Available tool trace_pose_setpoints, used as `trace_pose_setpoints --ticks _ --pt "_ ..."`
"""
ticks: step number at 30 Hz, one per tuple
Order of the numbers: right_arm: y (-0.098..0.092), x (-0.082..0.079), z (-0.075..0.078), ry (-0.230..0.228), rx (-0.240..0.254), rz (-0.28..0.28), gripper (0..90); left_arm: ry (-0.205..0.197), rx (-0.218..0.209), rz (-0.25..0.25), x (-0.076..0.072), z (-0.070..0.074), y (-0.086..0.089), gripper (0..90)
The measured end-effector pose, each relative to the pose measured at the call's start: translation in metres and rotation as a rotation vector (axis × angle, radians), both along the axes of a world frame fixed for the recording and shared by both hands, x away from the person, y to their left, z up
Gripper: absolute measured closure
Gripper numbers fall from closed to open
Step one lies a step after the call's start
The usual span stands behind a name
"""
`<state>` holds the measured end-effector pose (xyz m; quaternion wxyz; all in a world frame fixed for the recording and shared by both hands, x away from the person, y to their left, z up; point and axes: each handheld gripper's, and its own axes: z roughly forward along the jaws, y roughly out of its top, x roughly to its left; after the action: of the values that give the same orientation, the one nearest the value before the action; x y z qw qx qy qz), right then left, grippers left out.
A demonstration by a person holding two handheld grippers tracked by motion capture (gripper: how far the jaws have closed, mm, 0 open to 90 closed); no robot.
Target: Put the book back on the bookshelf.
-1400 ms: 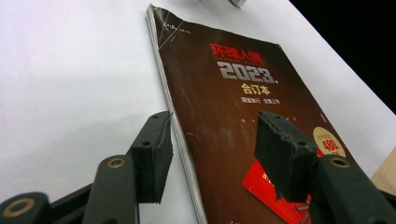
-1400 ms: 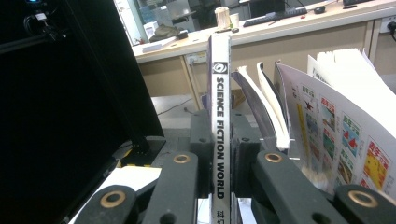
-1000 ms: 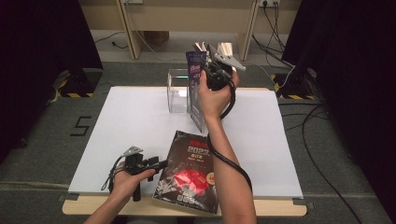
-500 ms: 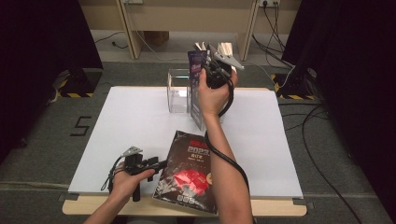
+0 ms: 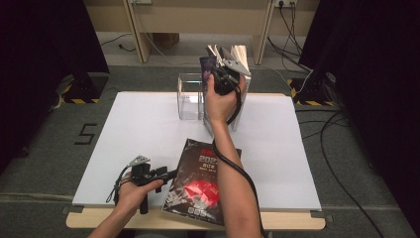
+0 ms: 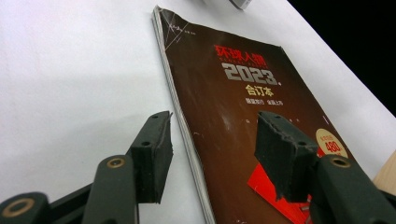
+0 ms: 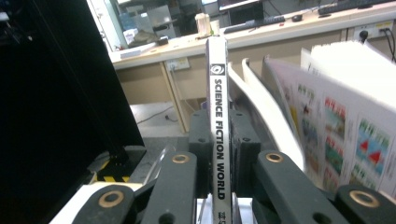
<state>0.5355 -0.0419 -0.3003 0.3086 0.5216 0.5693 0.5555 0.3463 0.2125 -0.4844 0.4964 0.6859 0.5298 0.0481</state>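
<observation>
My right gripper (image 5: pixel 224 75) is held high over the table's far edge, shut on the spine of an upright magazine (image 7: pixel 218 93) lettered SCIENCE FICTION WORLD; both pads (image 7: pixel 200 140) press its sides. Right beside it stand other magazines (image 7: pixel 336 121) with their pages fanned open. Near the front edge lies a dark magazine (image 5: pixel 198 183) with "2023" on its cover (image 6: pixel 243 102). My left gripper (image 5: pixel 170 173) rests low at its left side, open (image 6: pixel 212 140). One jaw is over the white table and the other over the cover, with the magazine's edge between them untouched.
A clear plastic box (image 5: pixel 189 96) stands at the back of the white table top (image 5: pixel 138 129), just left of the upright magazines (image 5: pixel 240 54). Cables run across the floor at the right, and wooden desk legs stand behind the table.
My right gripper has sunk slightly with the upright magazine still in it. The left gripper and the dark magazine have stayed where they were.
</observation>
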Motion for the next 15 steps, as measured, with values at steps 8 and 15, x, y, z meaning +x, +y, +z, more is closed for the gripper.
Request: trace_pose_setpoints --ticks 8,15 --pt "-0.002 -0.023 -0.003 -0.043 -0.03 0.019 81.0 0.001 0.004 0.001 -0.001 -0.002 0.0 45.5" --pt "-0.009 -0.053 -0.004 -0.038 -0.087 0.04 80.5 0.009 0.004 -0.001 -0.002 -0.002 -0.001 45.5"
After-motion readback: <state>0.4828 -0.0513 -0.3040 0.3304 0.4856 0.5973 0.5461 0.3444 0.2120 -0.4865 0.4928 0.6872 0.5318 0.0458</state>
